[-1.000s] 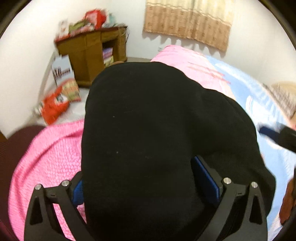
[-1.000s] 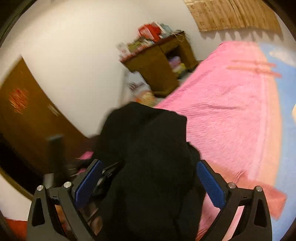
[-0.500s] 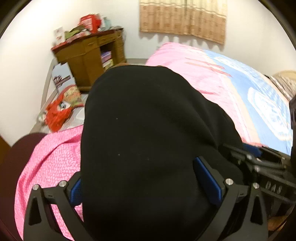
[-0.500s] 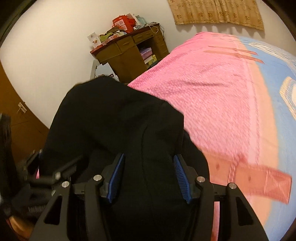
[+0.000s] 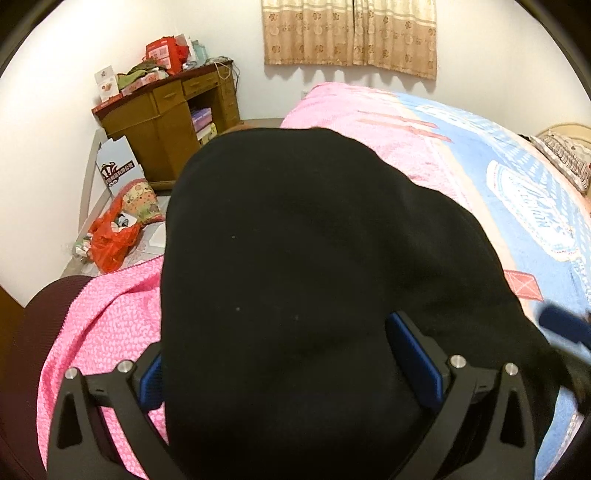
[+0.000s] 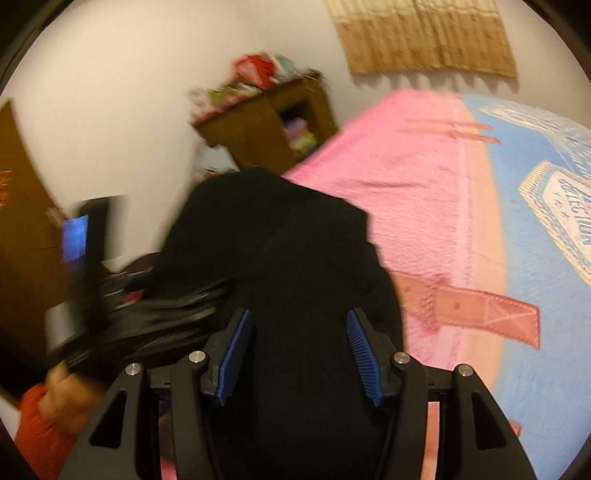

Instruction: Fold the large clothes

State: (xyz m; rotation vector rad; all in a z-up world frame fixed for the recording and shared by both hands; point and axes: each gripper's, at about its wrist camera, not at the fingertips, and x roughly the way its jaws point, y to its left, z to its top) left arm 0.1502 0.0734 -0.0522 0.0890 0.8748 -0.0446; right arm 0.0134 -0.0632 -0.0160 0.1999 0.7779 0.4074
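A large black garment (image 5: 295,240) lies bunched over the near edge of a bed with a pink and blue cover (image 5: 424,155). My left gripper (image 5: 282,354) has its blue pads set wide, pressed against a thick bundle of that cloth. In the right wrist view the same black garment (image 6: 280,240) runs between the narrower pads of my right gripper (image 6: 299,332), which is shut on it. The right wrist view is blurred. The left gripper's blue pad (image 6: 75,240) shows at the left there, with a hand in an orange sleeve (image 6: 62,384) below it.
A cluttered wooden desk (image 5: 166,122) stands against the far wall beside the bed. A red plastic bag (image 5: 110,240) and a paper bag (image 5: 118,170) sit on the floor. Curtains (image 5: 351,33) hang on the back wall. A pillow (image 5: 565,158) lies far right.
The right gripper's jaws went from wide apart to narrow, closing on the black garment. It then shifted to the right, away from the left gripper. The left gripper kept its hold.
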